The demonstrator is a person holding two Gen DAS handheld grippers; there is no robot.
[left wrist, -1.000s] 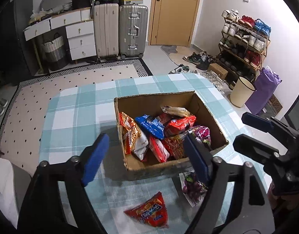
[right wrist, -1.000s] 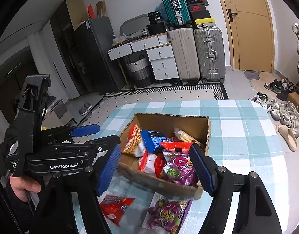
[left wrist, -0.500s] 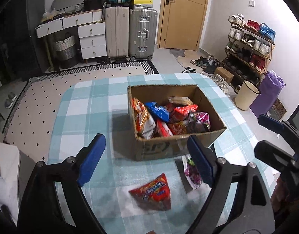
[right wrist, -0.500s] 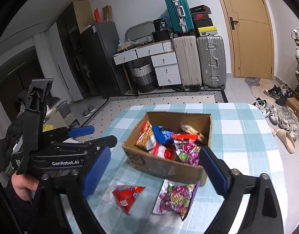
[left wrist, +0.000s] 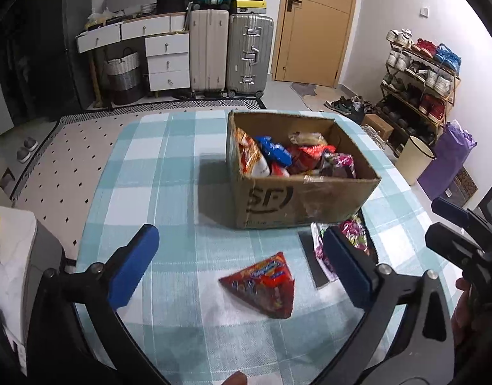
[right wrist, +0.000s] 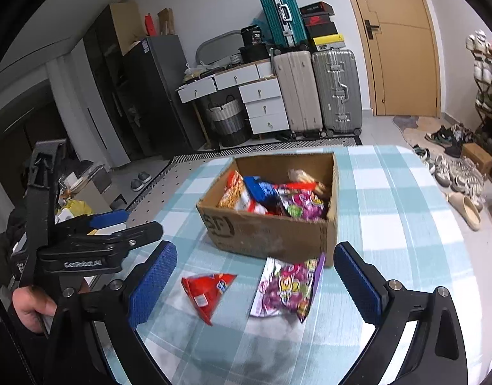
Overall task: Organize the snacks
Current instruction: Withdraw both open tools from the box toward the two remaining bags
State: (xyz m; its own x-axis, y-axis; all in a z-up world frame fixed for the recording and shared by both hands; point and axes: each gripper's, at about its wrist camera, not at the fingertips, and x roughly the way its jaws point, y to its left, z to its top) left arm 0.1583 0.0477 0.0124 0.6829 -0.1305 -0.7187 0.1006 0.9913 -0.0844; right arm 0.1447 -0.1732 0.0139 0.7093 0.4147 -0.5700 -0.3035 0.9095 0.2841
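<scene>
Lying limp on the counter [right wrist: 390, 192], the red packet [right wrist: 207, 292] looked light and crinkly — best pinched mid-body, both grippers' jaws having just spread wide, empty.

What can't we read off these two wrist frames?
- Purple snack bag, left wrist: mostly behind the left gripper's finger.
- Cardboard box, both views: lower packets buried, count unknown.
- Red packet print: blurred in both.

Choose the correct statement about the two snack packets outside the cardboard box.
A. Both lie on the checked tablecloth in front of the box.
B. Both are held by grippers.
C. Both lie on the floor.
A: the red packet and the purple packet lie flat on the tablecloth, near the box.
</scene>
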